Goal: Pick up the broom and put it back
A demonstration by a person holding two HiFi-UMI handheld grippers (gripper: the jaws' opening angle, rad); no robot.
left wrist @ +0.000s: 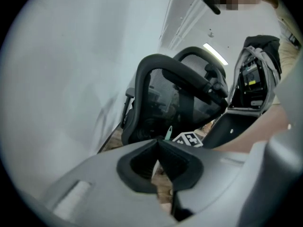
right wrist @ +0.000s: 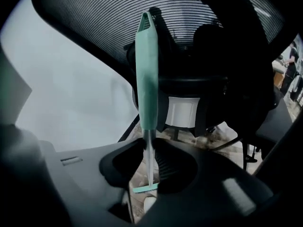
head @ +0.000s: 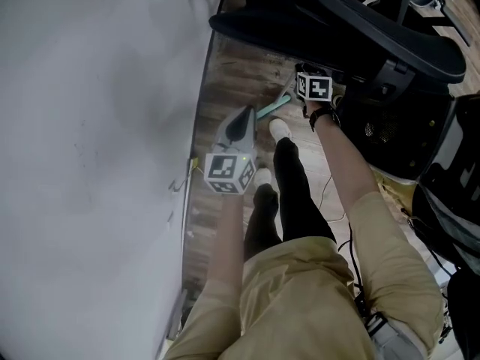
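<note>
Head view: the person stood on the wooden floor (head: 232, 73) facing a black office chair (head: 360, 28), with a white wall (head: 90, 126) on the side away from the chair.

Right gripper (right wrist: 147, 143): it reached down toward the foot of the chair, its marker cube just below the seat edge. In the right gripper view its jaws were pinched on the thin metal shaft of the broom (right wrist: 147, 79), with the pads pressing the shaft from both sides. The teal handle ran up from the jaws and lay across the chair's mesh back. A short teal crosspiece showed at the shaft's lower end, on the near side of the jaws.

Broom position: low in front of the chair's base, close to the person's white shoe (head: 279, 128). We could not tell whether it touched the floor.

Left gripper (left wrist: 157, 143): it was held farther from the chair, on the wall side. Its jaws were pressed together with nothing between them. Its view looked toward the chair's back.
</note>
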